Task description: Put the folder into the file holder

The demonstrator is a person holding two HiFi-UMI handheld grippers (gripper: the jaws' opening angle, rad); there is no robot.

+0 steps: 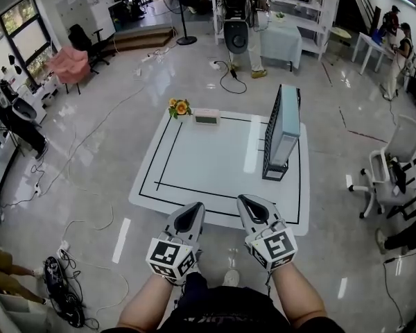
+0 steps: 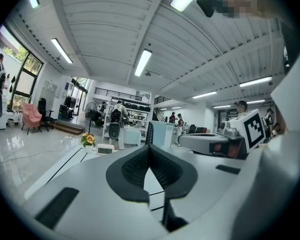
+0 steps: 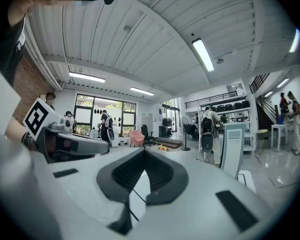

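Note:
A light blue folder (image 1: 288, 120) stands upright in the black mesh file holder (image 1: 274, 159) on the right side of the white table (image 1: 208, 165). My left gripper (image 1: 189, 217) and right gripper (image 1: 253, 210) hover side by side over the table's near edge. Both are shut with nothing between their jaws, well short of the holder. In the left gripper view the shut jaws (image 2: 149, 146) point toward the file holder (image 2: 149, 134) and folder (image 2: 162, 133). In the right gripper view the shut jaws (image 3: 144, 151) are at the centre and the folder (image 3: 233, 149) stands to the right.
A small flower pot (image 1: 178, 107) and a white digital clock (image 1: 206, 117) sit at the table's far edge. Black lines mark a rectangle on the tabletop. A white office chair (image 1: 395, 168) stands to the right, cables lie on the floor, and people stand farther off.

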